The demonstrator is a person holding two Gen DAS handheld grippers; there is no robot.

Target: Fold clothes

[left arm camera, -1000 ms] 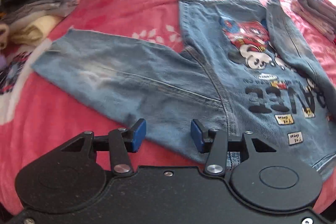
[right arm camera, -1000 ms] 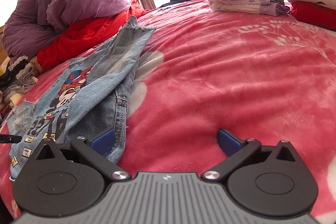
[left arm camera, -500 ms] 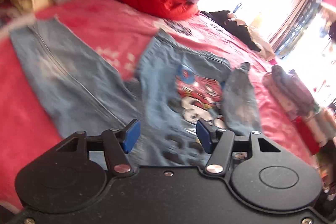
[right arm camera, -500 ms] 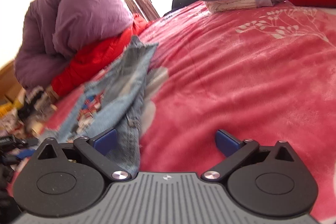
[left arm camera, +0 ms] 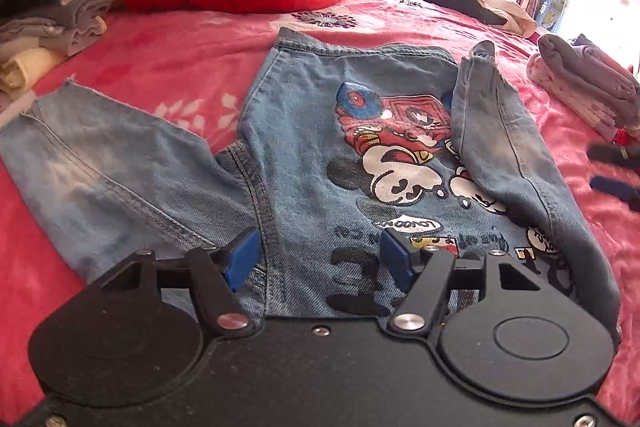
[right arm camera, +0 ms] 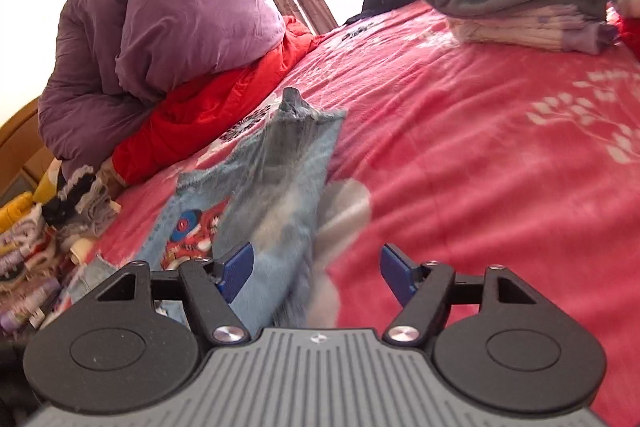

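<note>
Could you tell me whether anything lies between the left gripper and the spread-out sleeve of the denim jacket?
Nothing visible does. The left gripper is open right over the denim jacket, and the spread-out sleeve lies flat on the pink blanket just to its left, with nothing on it.

Denim jacket (left arm camera: 304,163): woven cotton cloth, matt, faded patches, raw frayed cuffs, rubbery printed graphic. Bed cover (right arm camera: 480,155): fleecy pink cloth, soft nap. Purple quilt (right arm camera: 192,27): smooth, faintly sheened fabric. Left hand-held gripper (left arm camera: 320,259): matt black grainy plastic, blue pads, bright metal screws.
</note>
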